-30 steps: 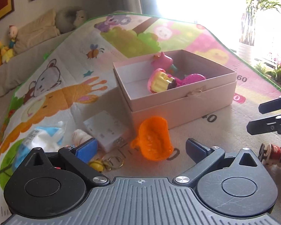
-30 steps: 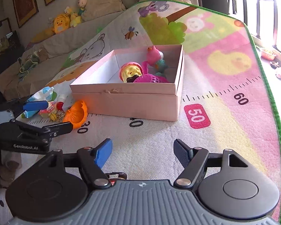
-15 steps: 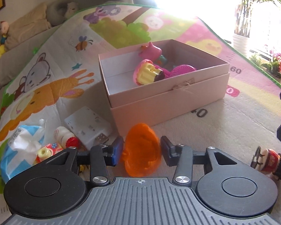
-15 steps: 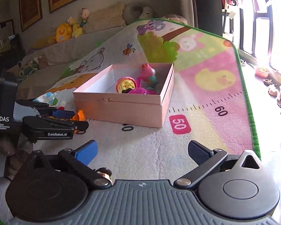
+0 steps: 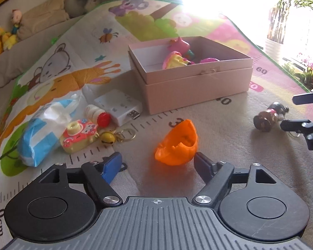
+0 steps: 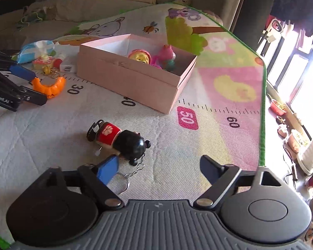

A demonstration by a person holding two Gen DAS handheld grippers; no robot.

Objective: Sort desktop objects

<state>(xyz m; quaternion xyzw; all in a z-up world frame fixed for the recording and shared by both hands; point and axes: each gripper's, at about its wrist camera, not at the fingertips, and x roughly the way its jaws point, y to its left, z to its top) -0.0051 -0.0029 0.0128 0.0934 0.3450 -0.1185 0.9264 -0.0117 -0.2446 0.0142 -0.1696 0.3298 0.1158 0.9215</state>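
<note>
Orange toy shell (image 5: 177, 143) lies loose on the play mat (image 5: 229, 137), near the printed "30" mark, just ahead of the left gripper (image 5: 158, 164). Jaws spread wide, nothing between them; right pad sits just beside the shell's edge, contact unclear. Right gripper (image 6: 159, 167) also spread wide, empty, hovering over the black-and-red figurine keychain (image 6: 119, 140) lying on its side; blue left pad (image 6: 107, 169) is just beside the figurine's head, its chain and ring running under that pad.

Pink box (image 5: 189, 81) open on the mat, near the "40" mark; a pink toy (image 5: 179, 44), a yellow-and-pink toy (image 5: 175, 59) and a magenta piece inside.

Left of the box: white adapter block (image 5: 116, 107), small bottle with red cap (image 5: 96, 113), toy camera keychain (image 5: 79, 133) with bell and ring, blue-white tissue pack (image 5: 41, 127).

Readable text: mat ruler "0cm", "30", "40", "50", "60". Left gripper body in the right wrist view reads "enRobot.AI", partly cut off.
</note>
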